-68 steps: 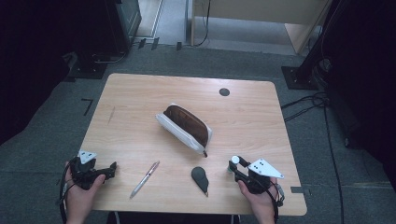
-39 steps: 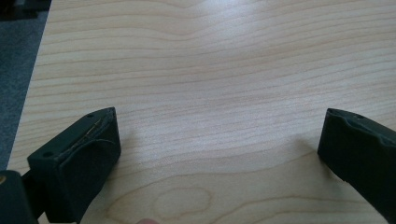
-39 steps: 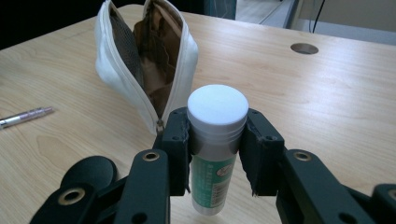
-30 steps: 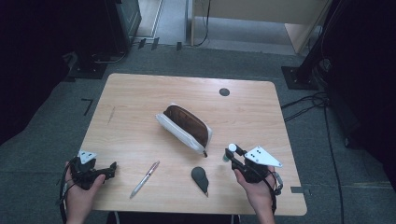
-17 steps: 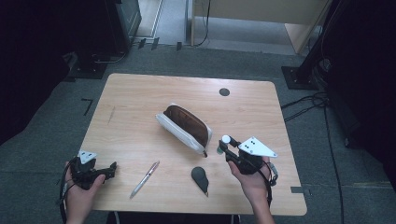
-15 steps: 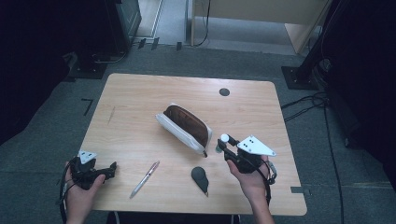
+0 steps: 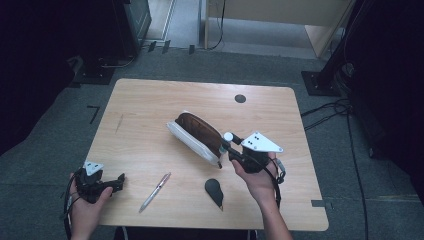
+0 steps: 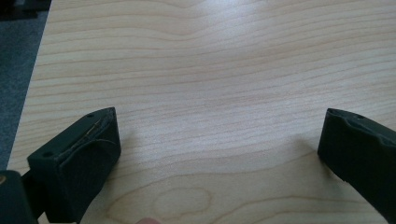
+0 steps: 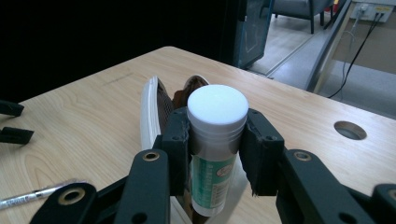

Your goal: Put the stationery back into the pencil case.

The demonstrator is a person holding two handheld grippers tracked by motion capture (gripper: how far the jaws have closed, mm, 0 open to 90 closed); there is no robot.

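My right gripper (image 7: 228, 145) is shut on a glue stick (image 7: 228, 136) with a white cap and a green label (image 9: 217, 140), held upright. It hangs just above the table at the near right end of an open pencil case (image 7: 196, 132), white outside and brown inside. In the right gripper view the case (image 9: 155, 109) lies right behind the stick. At the table's near left corner my left gripper (image 7: 118, 181) rests low; in the left gripper view the gripper (image 8: 219, 154) stands open over bare wood.
A silver pen (image 7: 155, 191) lies between the two hands near the front edge. In front of the case lies a black teardrop-shaped object (image 7: 215, 190). A dark cable hole (image 7: 240, 98) sits at the far right of the wooden table (image 7: 135, 135).
My right gripper has risen and moved left from the near right corner to the pencil case's end, carrying the glue stick. The left hand has stayed still.
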